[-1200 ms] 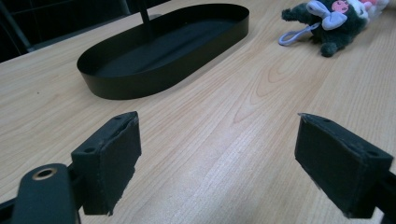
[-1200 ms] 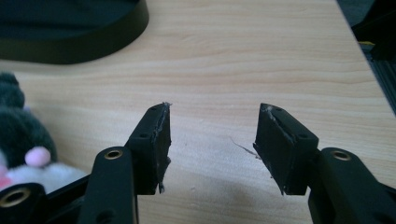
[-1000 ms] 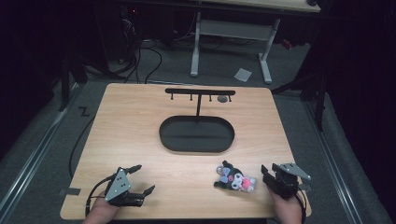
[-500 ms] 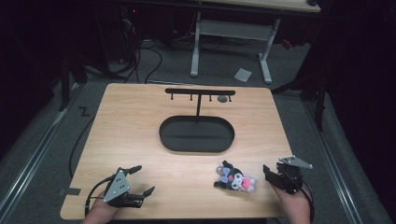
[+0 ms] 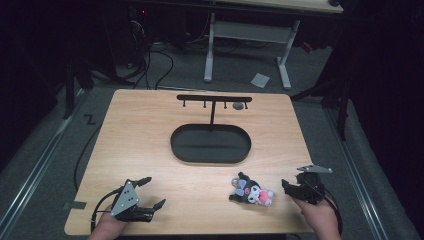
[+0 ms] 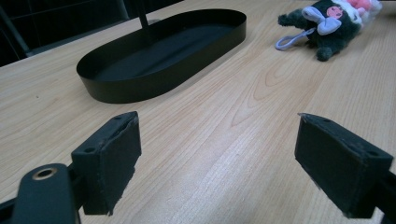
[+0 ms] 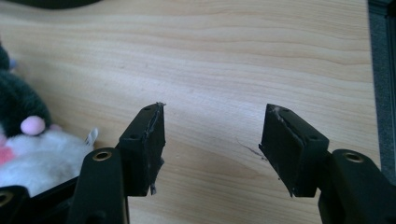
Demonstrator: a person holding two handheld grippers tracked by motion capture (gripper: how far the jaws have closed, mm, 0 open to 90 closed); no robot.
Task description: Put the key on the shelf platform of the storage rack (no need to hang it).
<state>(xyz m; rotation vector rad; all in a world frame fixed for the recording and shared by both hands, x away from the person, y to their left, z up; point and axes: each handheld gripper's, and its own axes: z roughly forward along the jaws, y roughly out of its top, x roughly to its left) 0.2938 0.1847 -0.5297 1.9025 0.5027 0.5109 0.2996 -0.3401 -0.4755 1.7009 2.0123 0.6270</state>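
Lying just left of the right gripper, its fingers just opening, empty: plush toy

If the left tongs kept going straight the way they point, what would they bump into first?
Probably the black oval tray. The open left tongs look along bare table toward it; the plush toy lies off to the side.

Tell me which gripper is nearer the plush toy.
Right. The right gripper sits just beside the plush toy, jaws open with nothing between them. The left gripper is farther off across the table, also open.
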